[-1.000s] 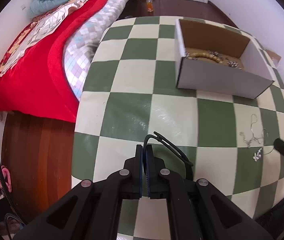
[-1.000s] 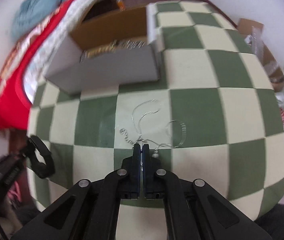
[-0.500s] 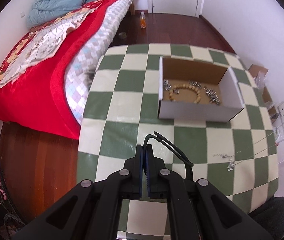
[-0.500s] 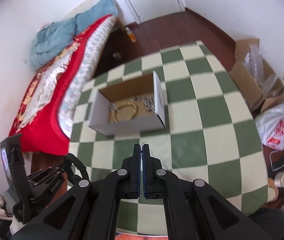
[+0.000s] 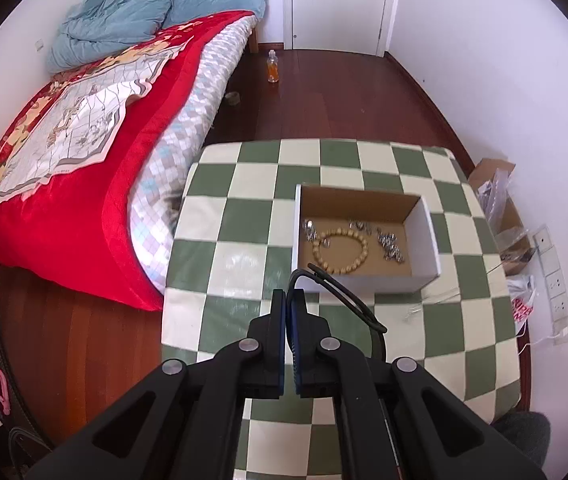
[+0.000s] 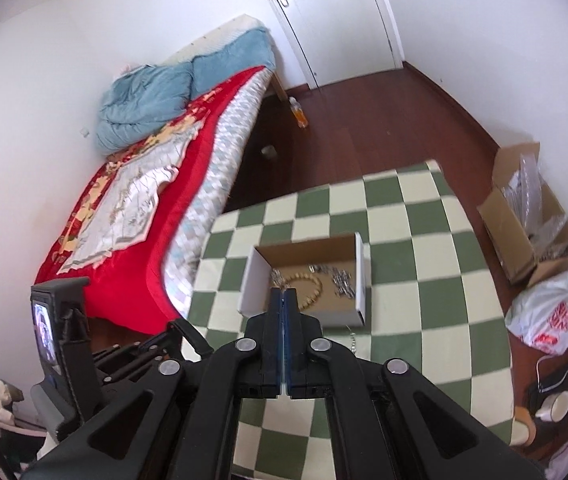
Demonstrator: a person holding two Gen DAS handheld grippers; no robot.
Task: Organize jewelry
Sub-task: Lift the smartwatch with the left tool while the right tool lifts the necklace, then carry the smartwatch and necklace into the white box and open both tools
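Observation:
A white cardboard box (image 5: 364, 282) (image 6: 252, 280) stands on the green-and-cream checked table (image 5: 235, 248) (image 6: 436, 320). In it lie a wooden bead bracelet (image 5: 340, 271) (image 6: 318, 290) and several silver pieces (image 5: 392, 246). My left gripper (image 5: 288, 294) is high above the table's near side and shut on a black band (image 5: 348, 296). My right gripper (image 6: 284, 292) is also high up and shut on a thin silver necklace (image 6: 352, 340). The chain (image 5: 442, 296) hangs down to just in front of the box. The left gripper (image 6: 179, 332) shows low at the left in the right wrist view.
A bed with a red blanket (image 5: 83, 184) and a blue quilt (image 5: 123, 20) runs along the table's left side. On the wooden floor stand an orange bottle (image 5: 272, 66), an open carton with plastic (image 6: 524, 236) and a white shopping bag (image 6: 552, 316). Wall sockets (image 5: 552, 276) sit at the right.
Both grippers have risen well above the table. The silver necklace has come off the cloth and now hangs from the right gripper. The black band stays in the left gripper.

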